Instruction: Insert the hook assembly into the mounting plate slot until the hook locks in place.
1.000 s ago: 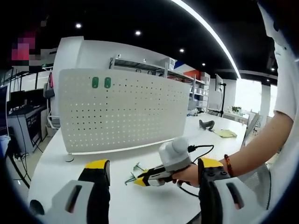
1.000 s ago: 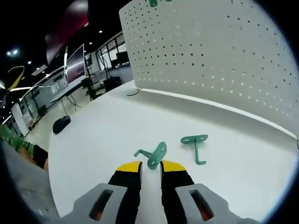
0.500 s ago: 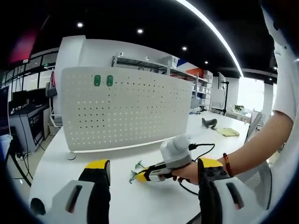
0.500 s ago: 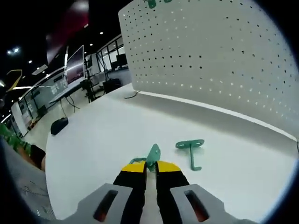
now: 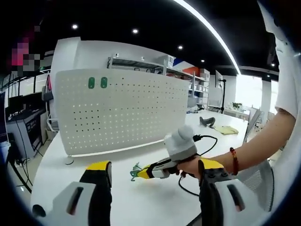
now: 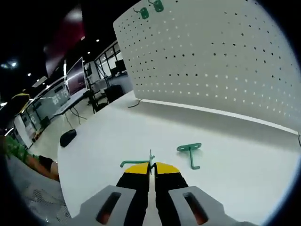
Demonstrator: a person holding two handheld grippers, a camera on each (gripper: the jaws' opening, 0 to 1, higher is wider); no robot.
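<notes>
Yellow-tipped fingers (image 6: 136, 169) of the right gripper (image 6: 150, 170) were seen pressed almost together, with a green hook (image 6: 137, 163) pinched between them; its flat plate stood edge-on in the narrow gap and its bent arm stuck out to the left, lifted clear of the white counter (image 6: 235, 188). A second green hook (image 6: 190, 152) was seen lying flat on the counter just ahead and to the right of those fingers, apart from them. From the left gripper view, the right gripper (image 5: 141, 173) was seen held in a person's hand (image 5: 190, 166) above the counter (image 5: 141, 207), with the green hook (image 5: 135, 171) projecting from its tip. The left gripper (image 5: 153, 172) was held with its fingers (image 5: 99, 167) spread wide and nothing between them. A white perforated mounting plate (image 5: 122, 113) was seen standing upright at the far side of the counter, and two green pieces (image 5: 97, 83) were already fixed side by side near its upper left corner; the same two (image 6: 151, 9) were seen high on the plate (image 6: 225, 66) in the right gripper view. Four green pieces in all were counted: one gripped, one lying loose, two on the plate.
</notes>
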